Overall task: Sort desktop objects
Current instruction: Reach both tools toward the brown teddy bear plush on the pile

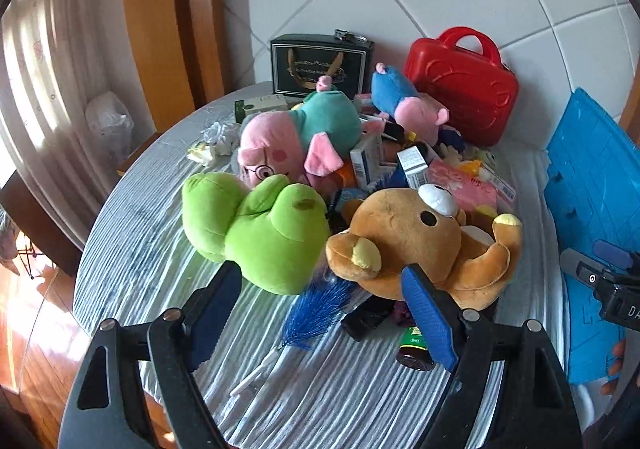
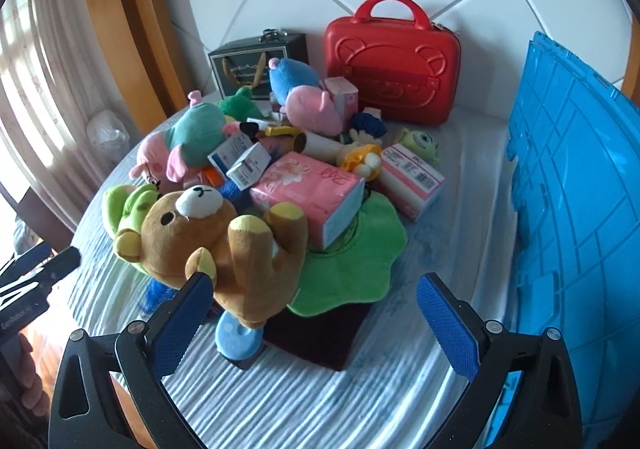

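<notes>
Blue crate stands right of heap | toy pile mid-table; brown bear leans on top, may topple | left gripper, right gripper: fingers wide apart, empty, could snag neighbours.

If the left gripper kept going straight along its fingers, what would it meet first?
Most likely the blue feather duster lying on the cloth between the open left gripper's fingers, then the green plush and brown bear just beyond. Depth is hard to judge.

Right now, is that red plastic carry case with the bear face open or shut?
Shut. The red plastic carry case stands upright, its two halves meeting with no gap.
</notes>
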### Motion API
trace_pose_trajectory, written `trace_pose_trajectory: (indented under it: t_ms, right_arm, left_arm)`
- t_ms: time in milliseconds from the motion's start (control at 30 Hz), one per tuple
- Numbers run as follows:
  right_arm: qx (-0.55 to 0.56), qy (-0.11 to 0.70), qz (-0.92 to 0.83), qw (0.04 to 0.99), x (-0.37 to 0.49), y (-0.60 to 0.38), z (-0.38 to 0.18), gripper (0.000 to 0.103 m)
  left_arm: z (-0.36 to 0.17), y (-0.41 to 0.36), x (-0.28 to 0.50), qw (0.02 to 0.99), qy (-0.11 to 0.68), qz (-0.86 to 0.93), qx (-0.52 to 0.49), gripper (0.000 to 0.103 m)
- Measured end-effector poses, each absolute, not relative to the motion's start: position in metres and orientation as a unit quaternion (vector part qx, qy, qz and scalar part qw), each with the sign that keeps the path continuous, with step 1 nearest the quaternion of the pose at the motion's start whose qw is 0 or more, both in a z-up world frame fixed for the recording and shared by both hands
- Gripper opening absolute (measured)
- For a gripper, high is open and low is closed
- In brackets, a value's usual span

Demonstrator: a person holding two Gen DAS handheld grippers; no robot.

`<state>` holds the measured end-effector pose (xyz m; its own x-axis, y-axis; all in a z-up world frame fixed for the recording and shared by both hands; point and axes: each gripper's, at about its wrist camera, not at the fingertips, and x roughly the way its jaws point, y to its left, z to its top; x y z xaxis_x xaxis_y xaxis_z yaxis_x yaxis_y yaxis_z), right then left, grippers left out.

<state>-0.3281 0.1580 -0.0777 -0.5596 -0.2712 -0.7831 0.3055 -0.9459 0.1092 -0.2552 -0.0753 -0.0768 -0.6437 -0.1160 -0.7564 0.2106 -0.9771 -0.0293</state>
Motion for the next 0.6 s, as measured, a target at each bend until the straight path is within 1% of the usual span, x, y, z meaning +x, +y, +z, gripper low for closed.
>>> trace_pose_trajectory:
  t_ms: [167,367,400,433,467,533,600]
  right_arm:
    - [0.454,0.008,-0.88,0.137,-0.333,0.145,-0.089,0.103]
    - [0.462,-0.029,-0.879,0.111,-0.34,0.13,-0.095,0.103]
    - [0.463,-0.031,-0.88,0.105,-0.34,0.127,-0.095,0.103]
    - [0.463,-0.032,-0.88,0.1,-0.341,0.125,-0.096,0.103]
    - [0.463,-0.034,-0.881,0.095,-0.342,0.122,-0.097,0.103]
    - [0.464,-0.038,-0.88,0.093,-0.346,0.117,-0.099,0.103]
    - [0.472,-0.042,-0.876,0.087,-0.352,0.112,-0.104,0.103]
  left_arm:
    - [-0.098,-0.062,-0.281,0.021,0.03,-0.894,0.446,0.082]
    - [-0.114,-0.051,-0.302,-0.046,0.0,-0.884,0.465,0.083]
    - [-0.116,-0.048,-0.305,-0.048,-0.009,-0.885,0.463,0.084]
    - [-0.118,-0.046,-0.308,-0.051,-0.016,-0.885,0.462,0.089]
    - [-0.121,-0.045,-0.312,-0.054,-0.019,-0.884,0.464,0.091]
    - [-0.125,-0.043,-0.317,-0.054,-0.027,-0.881,0.47,0.091]
    - [-0.129,-0.043,-0.321,-0.057,-0.034,-0.88,0.471,0.094]
